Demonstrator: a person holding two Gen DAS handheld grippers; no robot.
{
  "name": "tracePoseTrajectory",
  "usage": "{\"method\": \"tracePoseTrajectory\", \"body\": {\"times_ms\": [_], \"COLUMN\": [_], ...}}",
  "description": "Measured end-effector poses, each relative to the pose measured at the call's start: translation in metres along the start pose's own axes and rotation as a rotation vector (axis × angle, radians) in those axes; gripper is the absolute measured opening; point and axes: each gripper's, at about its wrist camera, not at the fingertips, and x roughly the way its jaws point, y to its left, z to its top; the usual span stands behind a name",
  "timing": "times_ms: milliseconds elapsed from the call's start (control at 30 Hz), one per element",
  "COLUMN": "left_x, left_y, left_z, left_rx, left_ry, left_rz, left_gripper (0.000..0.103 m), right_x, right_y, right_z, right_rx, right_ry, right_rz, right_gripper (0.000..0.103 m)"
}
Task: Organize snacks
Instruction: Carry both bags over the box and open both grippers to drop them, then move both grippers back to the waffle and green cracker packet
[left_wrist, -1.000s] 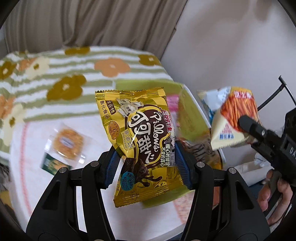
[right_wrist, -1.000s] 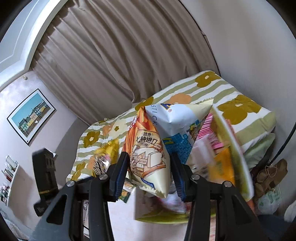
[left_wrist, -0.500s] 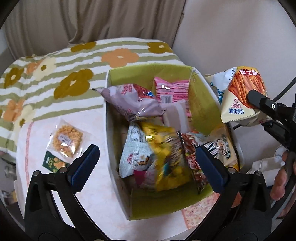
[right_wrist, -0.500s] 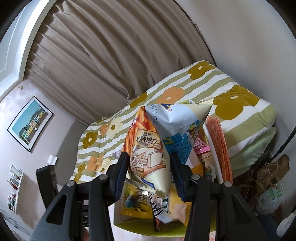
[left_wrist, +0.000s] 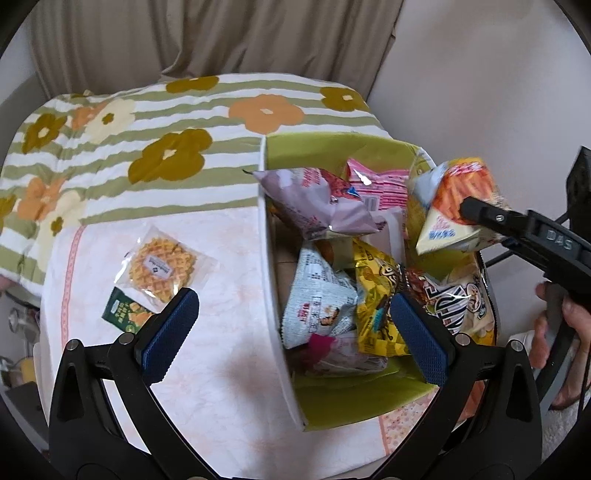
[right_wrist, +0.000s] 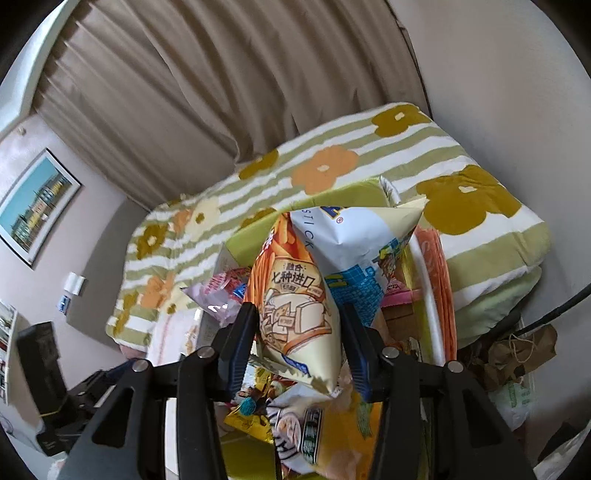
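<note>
Jaws on your right gripper (right_wrist: 299, 343) have just been easing apart, yet the puffy cream-and-orange foil bag of cheese sticks (right_wrist: 314, 295) sits between the blue pads, and whether they press it or only flank it I cannot tell for sure from the right wrist view. The bag stands on end, long axis running up along the fingers, its lower corner hanging past the tips. Straight below it lies the open box with lime-green inner walls (left_wrist: 332, 147), crowded with packets, so the bag's way is downward and slightly toward the box's far right side; from the left wrist view the bag (left_wrist: 454, 206) hangs over that right edge, not the middle. Your left gripper (left_wrist: 291, 332) is spread as wide as it goes and empty, hovering over the box's near left wall, with the shiny yellow chocolate-pillow bag (left_wrist: 376, 295) lying inside the box beneath its right pad. Out to the left, on the pale pink tablecloth (left_wrist: 221, 295), the clear-wrapped waffle (left_wrist: 162, 264) and the small dark green sachet (left_wrist: 123, 312) touching its near corner lie well apart from the box; the left hand is plainly nearer them.
</note>
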Motion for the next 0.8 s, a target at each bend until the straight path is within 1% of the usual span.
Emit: {"method": "tracePoseTrajectory", "body": {"times_ms": [33,67,100,233,267,333,467,600,800], "left_x": [-0.001,-0.002,-0.003,-0.005,-0.005,-0.005,-0.012,-0.028,-0.052], "left_y": [0.001,0.003,0.004,0.015,0.019,0.024,0.035,0.05,0.081], "left_z": [0.0,-0.001,-0.001,-0.008,-0.01,-0.013,-0.019,-0.029,-0.046], "left_rx": [0.0,0.002,0.002,-0.015,-0.022,-0.033,-0.056,-0.087,-0.125], "left_ry": [-0.003,-0.005,-0.007,-0.004,0.0,0.005,0.002,-0.017,-0.033], "left_rz": [0.006,0.015,0.022,0.04,0.04,0.042,0.05,0.068,0.128], "left_gripper": [0.103,0.103,0.103,0.103,0.103,0.103,0.103,0.103,0.103], "right_x": [0.002,0.004,0.004,-0.002,-0.003,0.0,-0.003,-0.013,-0.02], "right_y": [0.001,0.002,0.003,0.006,0.007,0.01,0.017,0.034,0.069], "right_z": [0.0,0.0,-0.002,-0.011,-0.013,-0.016,-0.021,-0.024,-0.033], "right_rx": [-0.001,-0.002,-0.008,-0.036,-0.041,-0.053,-0.073,-0.134,-0.25], "right_ry": [0.005,0.005,-0.002,-0.036,-0.029,0.019,0.036,0.029,0.022], "right_rz": [-0.009,-0.018,-0.029,-0.006,-0.005,0.002,-0.001,-0.002,0.037], "right_gripper": [0.056,0.083,0.103,0.103,0.103,0.103,0.103,0.103,0.103]}}
